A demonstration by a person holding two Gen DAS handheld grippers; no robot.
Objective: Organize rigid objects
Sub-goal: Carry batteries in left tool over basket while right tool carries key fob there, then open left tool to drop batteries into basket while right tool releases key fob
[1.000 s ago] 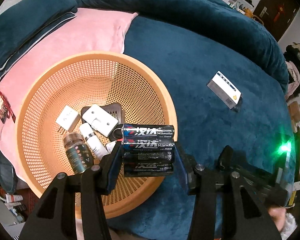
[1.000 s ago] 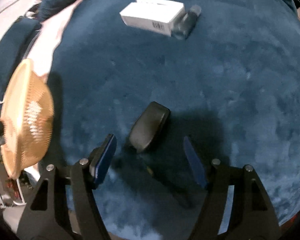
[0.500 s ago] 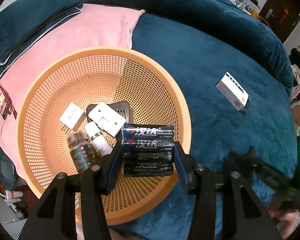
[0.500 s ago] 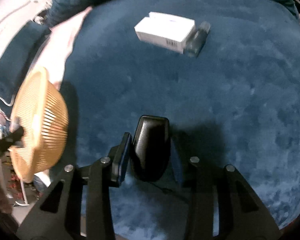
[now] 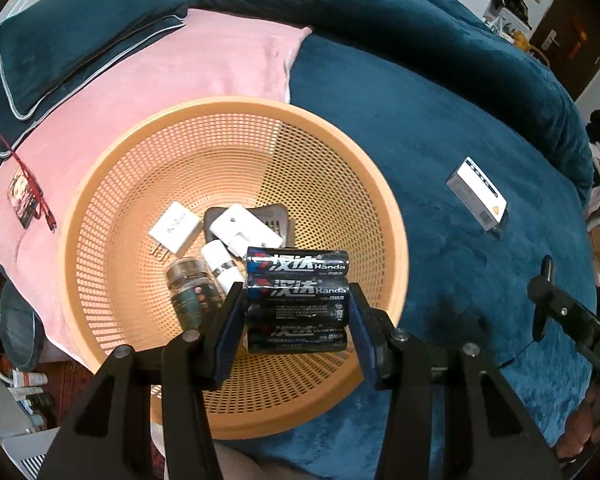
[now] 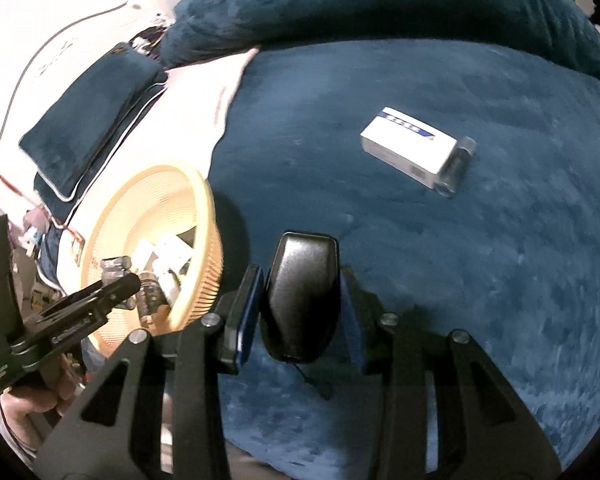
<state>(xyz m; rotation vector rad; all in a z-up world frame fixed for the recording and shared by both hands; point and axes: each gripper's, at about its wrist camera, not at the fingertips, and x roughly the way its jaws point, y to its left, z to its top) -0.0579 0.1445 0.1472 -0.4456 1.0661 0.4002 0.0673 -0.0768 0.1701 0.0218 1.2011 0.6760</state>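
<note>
Batteries and a black case are being held, one in each gripper.

The pack of batteries is being squeezed between the pads of the left gripper, above the near side of the orange basket. A white plug, a white charger and a small jar are lying inside the basket at about 10 o'clock from the pack. The black case is being gripped tight by the right gripper over the blue blanket. A white box is lying on the blanket at 1 o'clock, well apart from the case.
</note>
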